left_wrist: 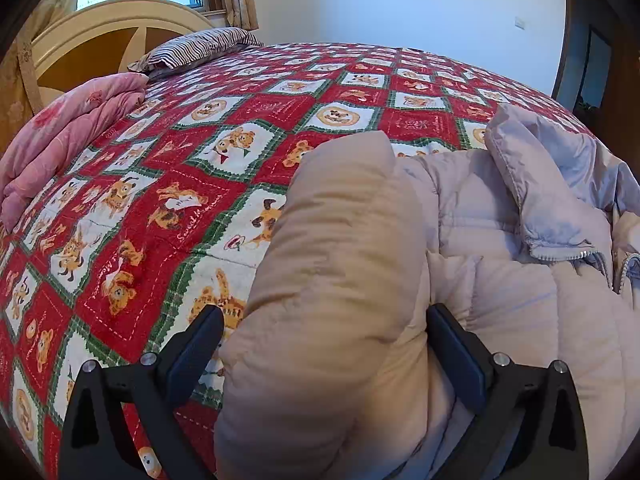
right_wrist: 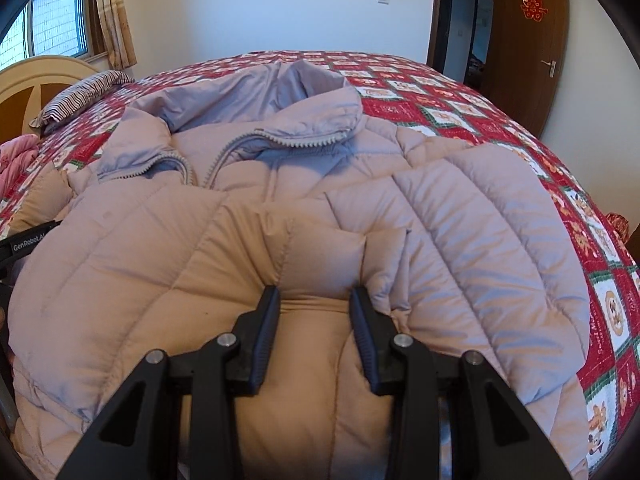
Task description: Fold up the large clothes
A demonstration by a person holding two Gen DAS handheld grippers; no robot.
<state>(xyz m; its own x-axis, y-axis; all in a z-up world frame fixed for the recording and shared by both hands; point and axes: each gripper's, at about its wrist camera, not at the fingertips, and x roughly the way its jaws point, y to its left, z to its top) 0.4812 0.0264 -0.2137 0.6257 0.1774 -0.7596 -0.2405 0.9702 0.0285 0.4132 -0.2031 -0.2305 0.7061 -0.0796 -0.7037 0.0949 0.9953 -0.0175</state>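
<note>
Left-wrist view: left gripper (left_wrist: 325, 330) gapes around the sleeve (left_wrist: 340, 240); bare quilt (left_wrist: 168, 184) lies left. Right gripper (right_wrist: 315, 300) pinches the jacket (right_wrist: 460, 220) fold, bed edge right.

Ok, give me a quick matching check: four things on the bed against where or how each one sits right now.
1 puffer jacket
2 striped pillow
3 pink quilt
4 right gripper

a folded, near the headboard
b pinching a quilted fold
c spread out, zip open at the collar
d at the head of the bed, under the window

Pairs: 1-c, 2-d, 3-a, 4-b
</note>
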